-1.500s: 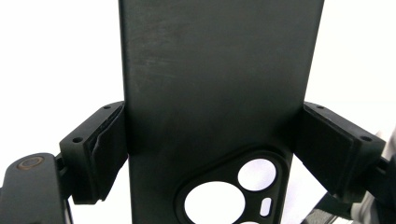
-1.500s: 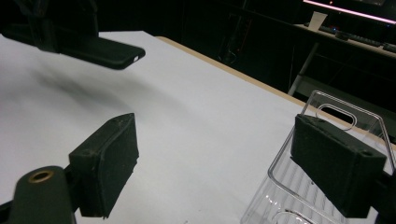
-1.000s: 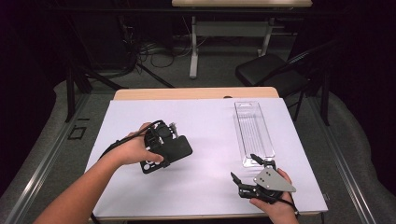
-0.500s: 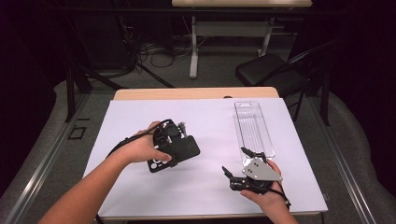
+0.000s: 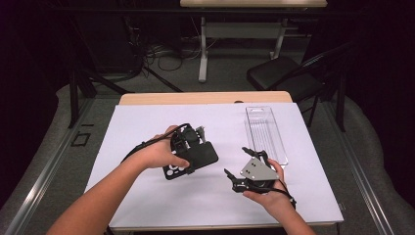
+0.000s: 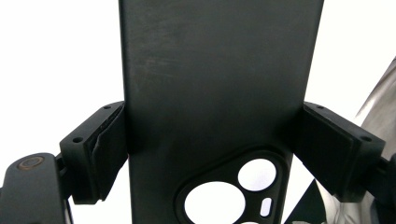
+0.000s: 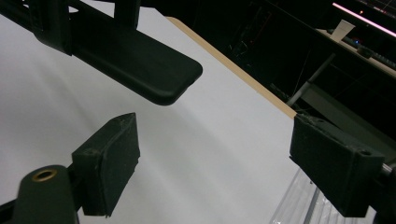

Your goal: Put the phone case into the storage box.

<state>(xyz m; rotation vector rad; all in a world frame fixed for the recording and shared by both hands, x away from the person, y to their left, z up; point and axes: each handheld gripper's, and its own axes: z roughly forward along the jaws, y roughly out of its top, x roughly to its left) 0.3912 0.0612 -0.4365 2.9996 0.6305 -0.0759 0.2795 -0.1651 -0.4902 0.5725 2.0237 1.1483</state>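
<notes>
Left gripper view, phone case (image 6: 219, 93) clamped between jaws (upright)

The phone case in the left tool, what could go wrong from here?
1. The left tool clamps the black phone case only by its long edges; a thin shell might flex or slip out.
2. The right tool is open and empty, angled toward the case's free end; a misjudged handover could knock it loose.
3. The clear plastic tray lies right beside the right hand and could get bumped.
</notes>
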